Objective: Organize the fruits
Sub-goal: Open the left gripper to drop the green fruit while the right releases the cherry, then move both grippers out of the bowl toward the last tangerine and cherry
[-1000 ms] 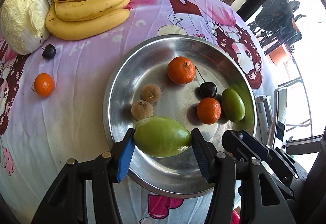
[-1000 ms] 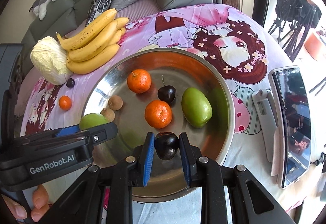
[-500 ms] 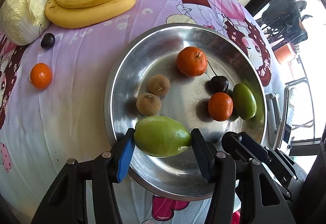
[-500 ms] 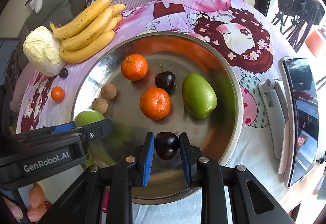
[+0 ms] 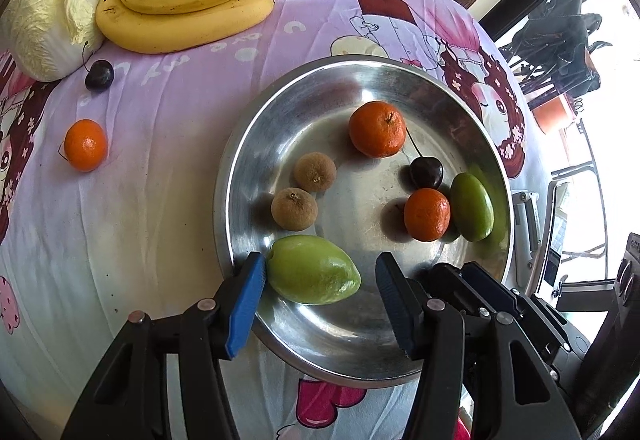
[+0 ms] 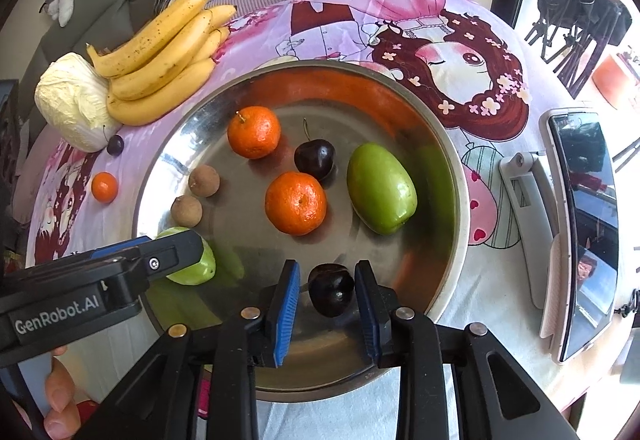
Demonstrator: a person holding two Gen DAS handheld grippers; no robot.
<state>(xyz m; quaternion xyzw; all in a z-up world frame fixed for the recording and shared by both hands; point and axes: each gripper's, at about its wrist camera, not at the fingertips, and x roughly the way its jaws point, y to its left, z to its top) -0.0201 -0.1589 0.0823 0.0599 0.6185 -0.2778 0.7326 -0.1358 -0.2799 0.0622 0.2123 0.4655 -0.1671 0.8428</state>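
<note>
Both grippers had let go: the left gripper (image 5: 320, 280) stood open around a green fruit (image 5: 313, 269), the right gripper (image 6: 326, 298), jaws just opening, around a cherry (image 6: 331, 289) in the metal bowl (image 6: 452, 240); bananas (image 6: 160, 56), a tangerine (image 6: 104, 187) and another cherry (image 6: 115, 145) still waited on the tablecloth (image 5: 140, 180).

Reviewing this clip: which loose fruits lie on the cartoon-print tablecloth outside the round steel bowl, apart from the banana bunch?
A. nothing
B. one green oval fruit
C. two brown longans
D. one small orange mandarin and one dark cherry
D: the small orange mandarin and the dark cherry rest on the cartoon-print tablecloth, left of the round steel bowl.
</note>
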